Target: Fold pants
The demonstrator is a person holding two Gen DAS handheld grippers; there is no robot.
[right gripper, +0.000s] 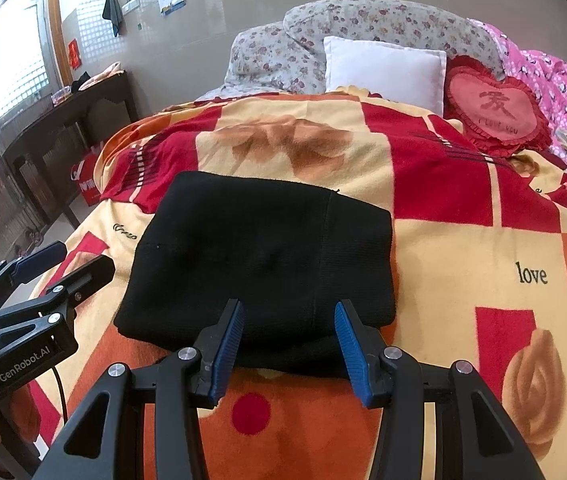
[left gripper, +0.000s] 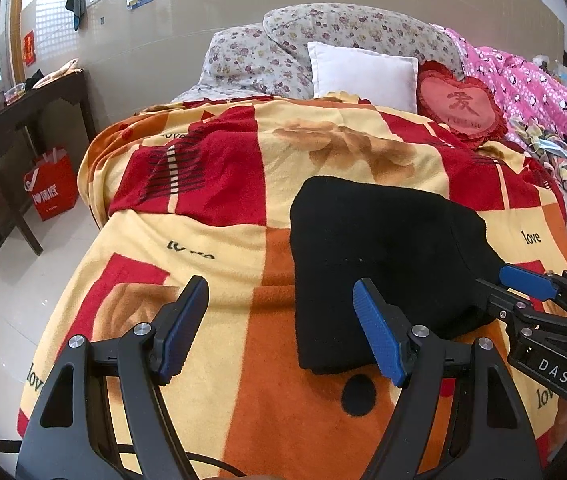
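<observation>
Both the left tongs [left gripper: 281, 330] and the right tongs [right gripper: 289, 350] stand released and grasp nothing, while the black pants [right gripper: 259, 260] lie at frame centre on the bed's patterned blanket [right gripper: 483, 248] as a compact folded bundle, so the folding looks essentially finished.

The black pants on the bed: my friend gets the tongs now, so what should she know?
Left tongs: open, empty, just left of the black pants.
Right tongs: open, empty, at the near edge of the pants.
The pants lie as a compact folded rectangle on the red and yellow blanket.
Done: the folding looks finished.
Left: perhaps only smoothing, then pull both tongs away.
</observation>
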